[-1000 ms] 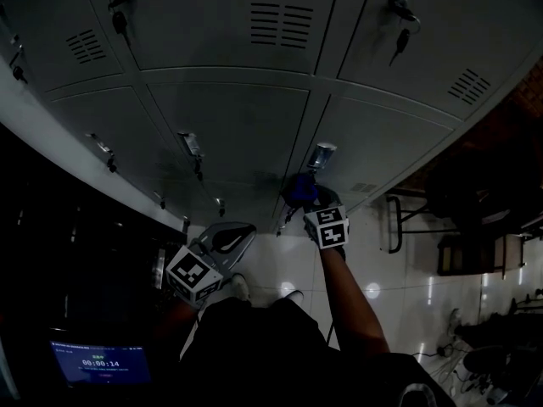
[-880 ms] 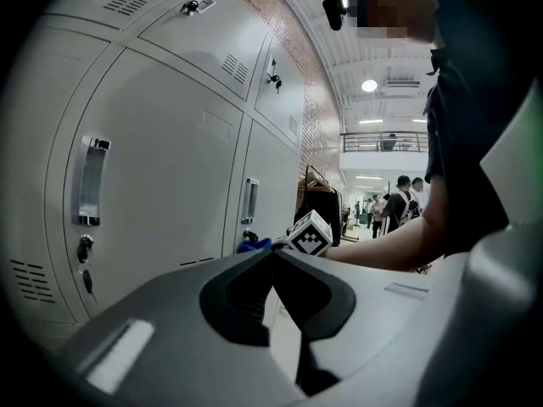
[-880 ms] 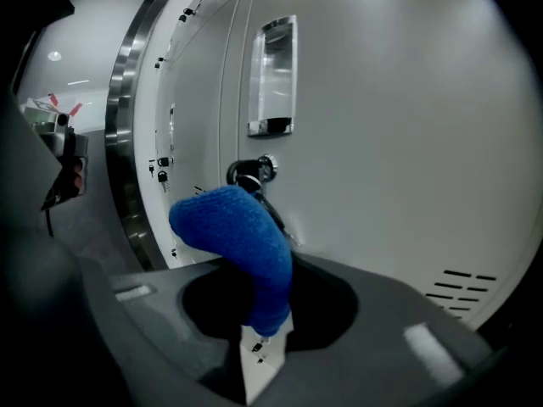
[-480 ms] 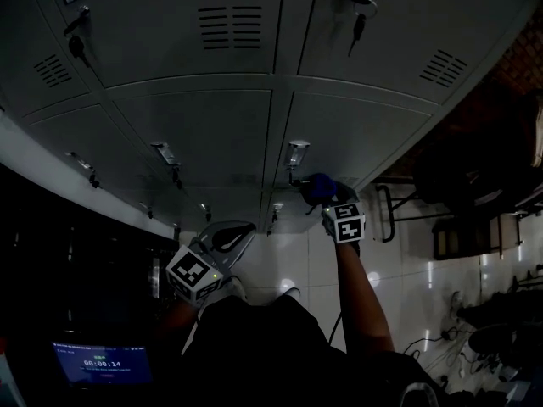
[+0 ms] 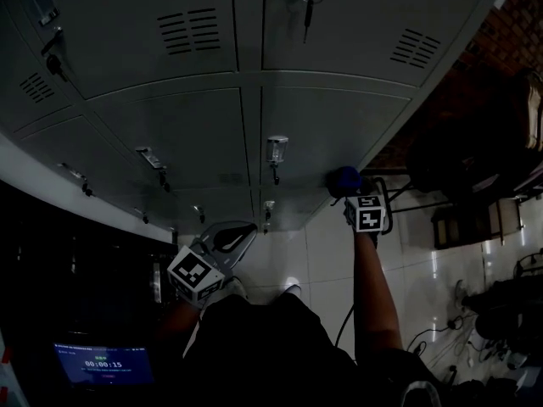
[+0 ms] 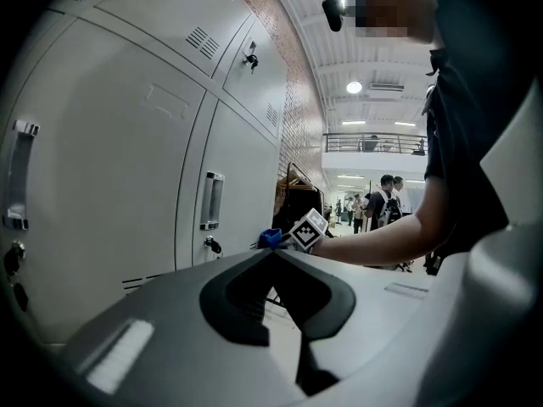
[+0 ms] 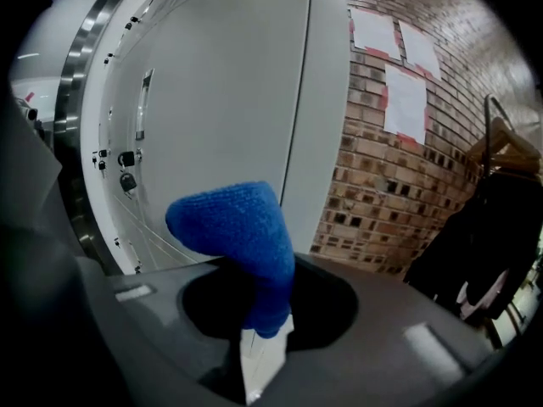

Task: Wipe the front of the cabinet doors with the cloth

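Person's bare right forearm is stretched forward. The left arm is kept in close to the body.

Left claw, grey with a square-marker cube: held low, near the body, well apart from the cabinet. In the left gripper view its jaws meet at the tips; clenched, with nothing between them.

Right claw: out at the end of the extended arm. In the right gripper view the jaws are clamped on a blue knitted cloth. The bunched end of the cloth stands up out of the jaws and folds over to the left.

Cloth position: in the head view it sits at the lower right edge of the grey metal cabinet doors, on the last column of the bank. Whether it touches the door face cannot be told from any view.

Door details: a metal pull handle with a lock sits left of the cloth on the same door. A key hangs in the lock of the door above.

Beyond the cabinet's end: a red brick wall carrying white paper sheets, and a dark garment on a rack.

Far background in the left gripper view: people standing in a lit hall.
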